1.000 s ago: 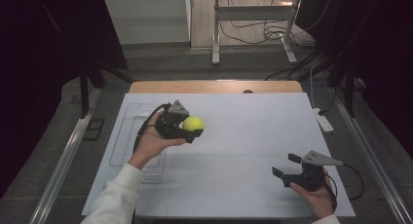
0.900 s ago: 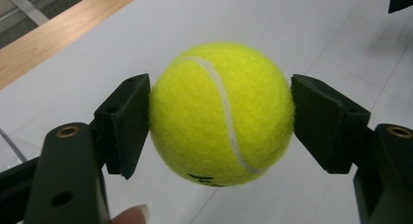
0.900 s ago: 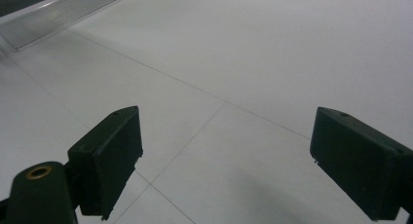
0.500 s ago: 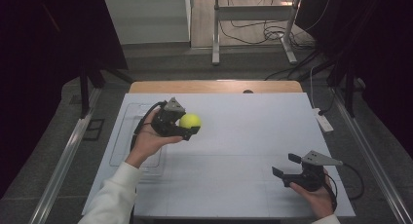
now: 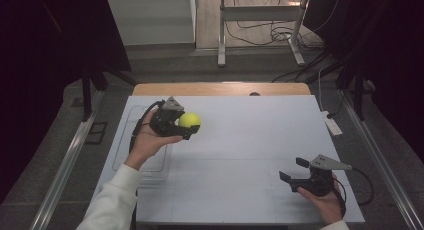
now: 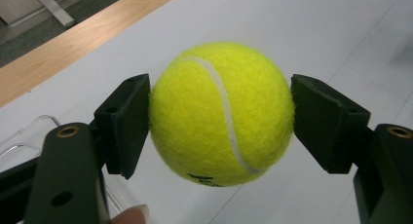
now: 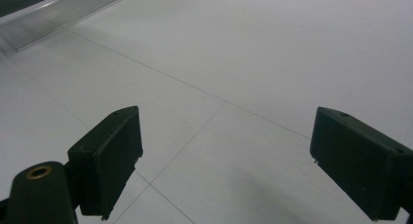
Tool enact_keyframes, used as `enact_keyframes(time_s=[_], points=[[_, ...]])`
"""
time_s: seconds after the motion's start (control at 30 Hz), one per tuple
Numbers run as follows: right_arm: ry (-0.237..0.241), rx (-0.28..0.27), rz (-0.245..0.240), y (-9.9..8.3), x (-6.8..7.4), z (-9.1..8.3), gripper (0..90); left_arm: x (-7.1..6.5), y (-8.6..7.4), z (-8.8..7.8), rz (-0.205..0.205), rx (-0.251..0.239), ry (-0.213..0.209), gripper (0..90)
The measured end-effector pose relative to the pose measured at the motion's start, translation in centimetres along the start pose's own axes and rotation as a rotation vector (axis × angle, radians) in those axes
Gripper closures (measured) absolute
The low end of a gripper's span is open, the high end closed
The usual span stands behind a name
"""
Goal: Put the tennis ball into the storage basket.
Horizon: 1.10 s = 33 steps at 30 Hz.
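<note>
The left gripper (image 5: 186,127) holds a tennis ball (image 5: 190,120) above the left part of the white tabletop (image 5: 250,140), its fingers (image 6: 127,124) clamped on the ball's two sides. The ball is bright yellow-green and fuzzy, with a curved white seam running down its face and dark print near its underside. A clear tray (image 5: 125,140) lies on the tabletop beneath the person's left hand (image 5: 147,140). Near the front right corner, the right gripper (image 5: 292,171) rests low with its fingers (image 7: 109,158) spread wide apart, nothing between them.
</note>
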State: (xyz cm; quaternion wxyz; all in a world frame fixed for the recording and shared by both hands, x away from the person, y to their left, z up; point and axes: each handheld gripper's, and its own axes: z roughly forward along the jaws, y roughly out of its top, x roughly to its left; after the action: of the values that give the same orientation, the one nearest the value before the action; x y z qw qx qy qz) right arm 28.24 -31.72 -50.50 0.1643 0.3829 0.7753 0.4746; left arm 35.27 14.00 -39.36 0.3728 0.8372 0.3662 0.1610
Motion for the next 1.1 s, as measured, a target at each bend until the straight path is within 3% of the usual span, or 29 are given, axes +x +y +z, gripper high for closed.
enact_keyframes(time_s=[1.1], points=[[-0.001,0.001,0.0,0.0,0.0,0.0,11.8,2.0,-0.1,-1.3,-0.05,-0.034,0.063,26.8]])
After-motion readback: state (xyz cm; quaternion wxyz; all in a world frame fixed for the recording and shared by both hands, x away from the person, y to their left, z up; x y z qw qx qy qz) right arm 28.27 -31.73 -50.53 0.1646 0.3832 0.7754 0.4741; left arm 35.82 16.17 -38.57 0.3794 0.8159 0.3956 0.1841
